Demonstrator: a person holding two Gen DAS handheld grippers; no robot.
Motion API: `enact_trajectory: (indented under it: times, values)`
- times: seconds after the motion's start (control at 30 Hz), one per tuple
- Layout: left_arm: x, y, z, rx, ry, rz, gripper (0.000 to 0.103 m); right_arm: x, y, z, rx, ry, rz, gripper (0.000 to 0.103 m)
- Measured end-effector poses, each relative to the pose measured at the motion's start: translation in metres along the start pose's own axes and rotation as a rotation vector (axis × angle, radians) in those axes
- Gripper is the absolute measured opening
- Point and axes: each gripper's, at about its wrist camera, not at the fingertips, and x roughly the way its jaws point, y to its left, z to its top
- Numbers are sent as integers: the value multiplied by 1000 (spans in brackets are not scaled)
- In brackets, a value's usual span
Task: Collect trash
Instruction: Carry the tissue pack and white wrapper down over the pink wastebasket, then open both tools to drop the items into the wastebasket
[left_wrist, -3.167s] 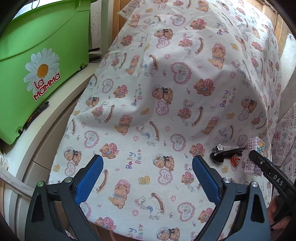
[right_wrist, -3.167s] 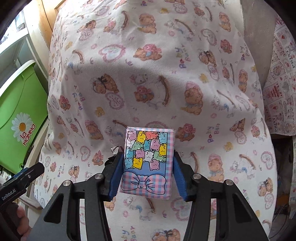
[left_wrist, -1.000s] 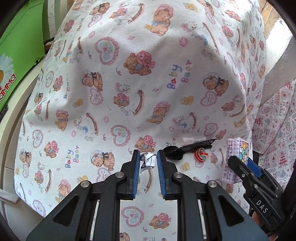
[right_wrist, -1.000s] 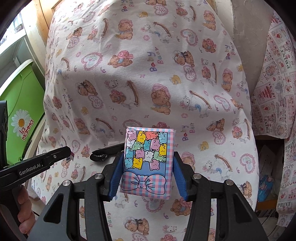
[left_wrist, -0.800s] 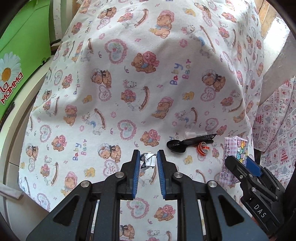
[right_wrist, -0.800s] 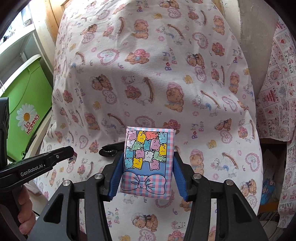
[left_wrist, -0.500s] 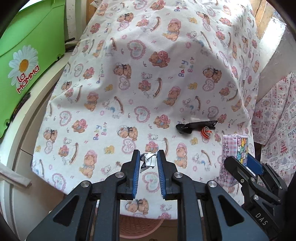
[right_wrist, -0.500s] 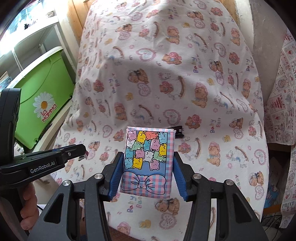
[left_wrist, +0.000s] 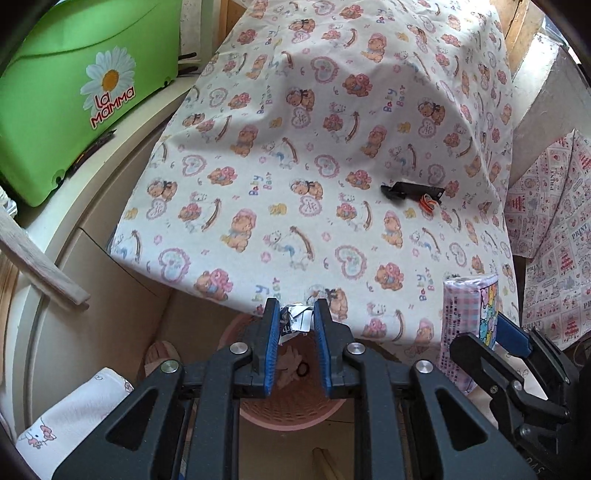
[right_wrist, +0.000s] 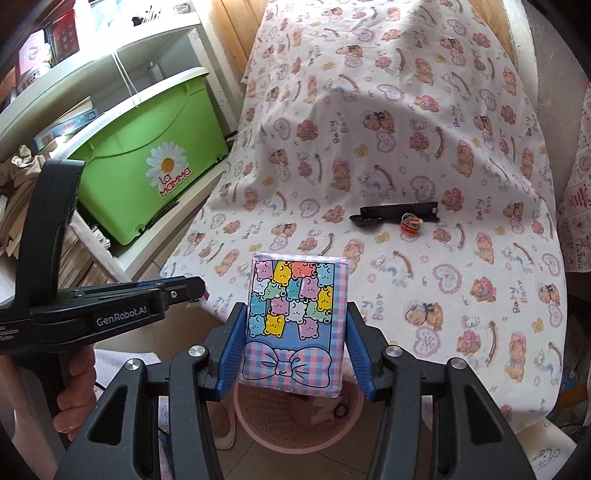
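Both loads now hang above the pink basket (left_wrist: 295, 410) on the floor at the near edge of the cloth-covered table (left_wrist: 332, 147), so the step in hand looks like the drop. To do it well, I would bring each hand-held gripper squarely over the basket mouth before letting go, and release the light scrap low so it does not drift past the rim. The left hand-held gripper (left_wrist: 295, 321) has its blue pads nearly together, pinching a small crumpled paper scrap (left_wrist: 296, 318), white with dark print, right over the basket. The right hand-held gripper (right_wrist: 295, 332) stands about half spread, clamped on the 2 long sides of a tissue pack (right_wrist: 295, 325): a soft rectangular packet in pink and blue check, printed with pastel bears and a bow, held upright above the basket's near rim. Still on the table, well apart from both, lie a black plastic spoon (right_wrist: 395, 213) and a small orange-and-white wrapper (right_wrist: 410, 223) touching it; these seem left to collect.
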Motion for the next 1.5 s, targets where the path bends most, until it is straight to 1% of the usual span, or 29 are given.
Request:
enact_trajectory:
  times: [0.1, 0.23, 0.33, 0.5, 0.6, 0.77, 0.9, 1.03, 1.23, 1.3, 1.37, 1.5]
  values:
    - [12, 6, -8, -9, 36, 5, 18, 0, 9, -12, -21, 21, 21, 54]
    - [24, 12, -17, -26, 93, 5, 18, 7, 22, -23, -84, 57, 12, 54]
    - [31, 15, -21, -30, 131, 16, 18, 12, 26, -29, -103, 80, 19, 54]
    - [43, 21, -28, -39, 188, 26, 18, 29, 32, -40, -128, 155, 39, 54]
    - [51, 23, -34, -35, 220, 45, 18, 38, 36, -47, -141, 197, 56, 54]
    - [70, 33, -44, -66, 288, 53, 18, 57, 41, -60, -152, 272, 64, 54]
    - [87, 39, -51, -69, 321, 82, 18, 76, 40, -72, -156, 326, 34, 54]
    - [107, 47, -57, -103, 365, 82, 18, 98, 38, -85, -161, 369, -7, 54]
    - [134, 58, -66, -133, 420, 117, 18, 133, 34, -102, -188, 415, -86, 54]
    - [144, 62, -71, -151, 448, 111, 19, 144, 32, -108, -201, 425, -109, 54]
    - [152, 65, -74, -164, 471, 112, 19, 152, 31, -113, -217, 431, -129, 54]
    - [162, 67, -77, -163, 492, 137, 19, 162, 31, -120, -227, 443, -156, 54]
